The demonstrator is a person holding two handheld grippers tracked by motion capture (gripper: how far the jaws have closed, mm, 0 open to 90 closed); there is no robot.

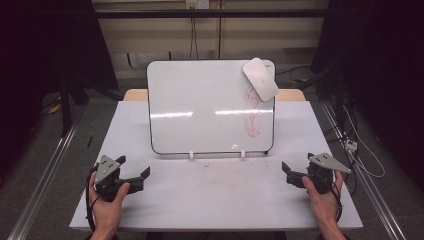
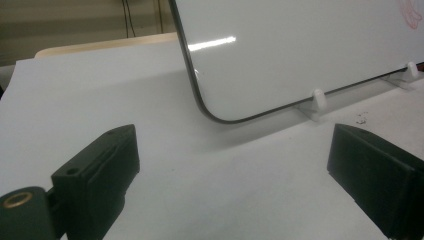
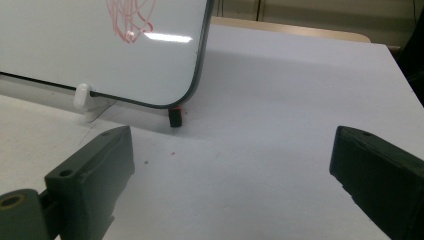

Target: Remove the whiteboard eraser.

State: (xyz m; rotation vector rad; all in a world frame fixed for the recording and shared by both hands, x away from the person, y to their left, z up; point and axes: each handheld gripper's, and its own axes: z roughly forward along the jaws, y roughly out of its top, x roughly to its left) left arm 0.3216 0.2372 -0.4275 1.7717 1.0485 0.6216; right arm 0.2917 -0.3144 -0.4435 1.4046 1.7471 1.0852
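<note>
A whiteboard [image 1: 200, 107] stands propped on the white table [image 1: 220, 200], leaning back on two small white feet [image 1: 191, 154]. Red scribbles [image 1: 251, 112] mark its right side. A white oval eraser [image 1: 260, 79] sticks to its top right corner. My left gripper [image 1: 134, 167] rests at the front left, open, nothing between its jaws; its own view has the gripper [image 2: 232, 150] facing the whiteboard's lower left corner [image 2: 210, 107]. My right gripper [image 1: 297, 164] sits at the front right, also open and empty. In its view the gripper [image 3: 232, 150] faces the board's lower right corner [image 3: 187, 95], where a small black piece [image 3: 175, 117] stands.
A tan tabletop [image 1: 290, 94] shows behind the white one. Cables [image 1: 360, 155] and a plug lie on the floor at the right. Metal rails [image 1: 45, 175] run along both sides of the table. Bare table lies between the grippers and the board.
</note>
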